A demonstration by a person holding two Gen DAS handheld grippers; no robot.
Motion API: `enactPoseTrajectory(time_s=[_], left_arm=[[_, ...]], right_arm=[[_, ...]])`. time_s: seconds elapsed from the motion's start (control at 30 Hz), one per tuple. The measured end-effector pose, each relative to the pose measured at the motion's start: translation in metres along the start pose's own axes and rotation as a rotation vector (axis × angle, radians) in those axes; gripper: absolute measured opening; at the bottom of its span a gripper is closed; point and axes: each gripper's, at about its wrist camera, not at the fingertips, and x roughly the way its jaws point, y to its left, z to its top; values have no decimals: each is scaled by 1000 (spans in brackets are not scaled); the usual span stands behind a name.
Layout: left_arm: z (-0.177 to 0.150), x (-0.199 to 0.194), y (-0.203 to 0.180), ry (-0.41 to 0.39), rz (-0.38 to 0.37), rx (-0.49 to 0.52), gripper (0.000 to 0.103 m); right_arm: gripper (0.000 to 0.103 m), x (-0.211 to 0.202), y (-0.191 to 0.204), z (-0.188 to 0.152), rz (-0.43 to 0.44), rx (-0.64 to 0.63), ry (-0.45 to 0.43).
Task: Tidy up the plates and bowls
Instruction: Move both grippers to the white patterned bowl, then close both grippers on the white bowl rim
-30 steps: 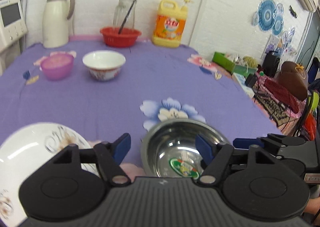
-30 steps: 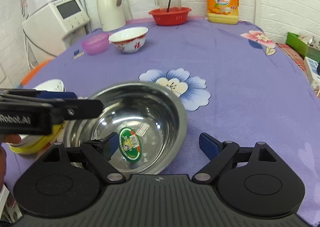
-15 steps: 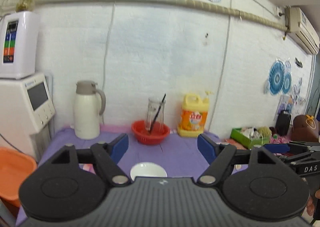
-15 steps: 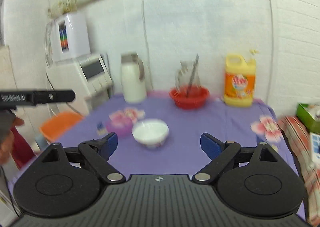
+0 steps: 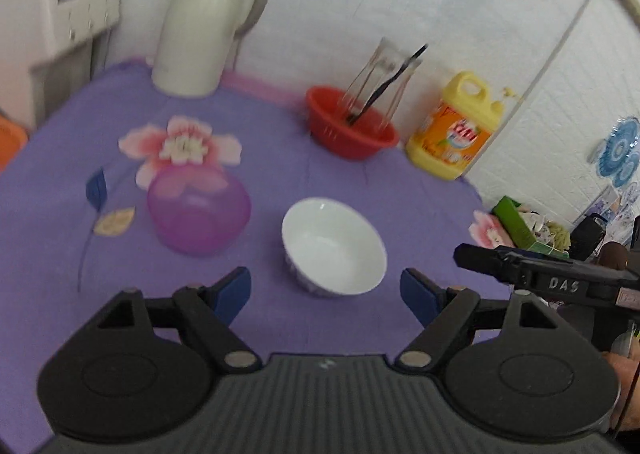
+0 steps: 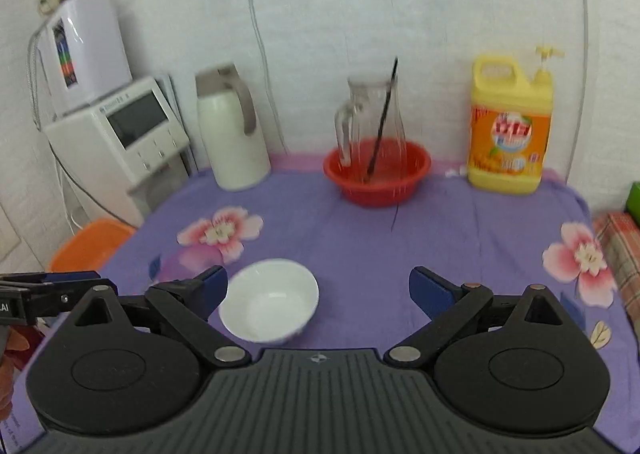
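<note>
While both grippers gape empty: white bowl [image 5: 334,248] bare, pink bowl [image 5: 199,210] (likewise).

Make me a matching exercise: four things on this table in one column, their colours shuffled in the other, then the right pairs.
Things:
1. basket
2. soap jug
3. thermos
4. plastic bowl

Colours:
A. yellow
B. translucent pink
C. red
D. cream

Pairs: 1-C, 2-A, 3-D, 4-B
</note>
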Motion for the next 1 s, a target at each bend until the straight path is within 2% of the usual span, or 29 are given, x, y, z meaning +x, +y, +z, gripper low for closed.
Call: enactPoseTrajectory(time_s=[0.13, 0.3, 0.5, 0.6, 0.63, 0.67, 0.73, 0.8, 1.0], left_arm=[[4, 58, 18, 82, 18, -177, 80], [17, 92, 18, 75, 58, -255, 77], [20, 112, 13, 76, 63, -246, 59], [18, 118, 11, 77, 62, -230, 45], [17, 120, 10, 72, 70, -218, 42], [17, 121, 9, 68, 74, -209, 34], [18, 122, 7, 68, 81, -193, 20], [17, 122, 6, 71, 92, -176, 19], [7, 106, 1, 79, 82, -141, 19]], right_arm=[[103, 75, -7, -15, -12, -29, 144], [103, 116, -9, -11, 26, -38, 168], [103, 133, 7, -6, 69, -114, 168], [103, 141, 14, -9, 86, -157, 180], [97, 141, 15, -10, 96, -164, 175], [95, 141, 17, -11, 103, -168, 166], [81, 141, 21, -12, 123, -171, 161], [74, 140, 26, -12, 142, -168, 164], [74, 125, 34, -20, 126, -182, 163]])
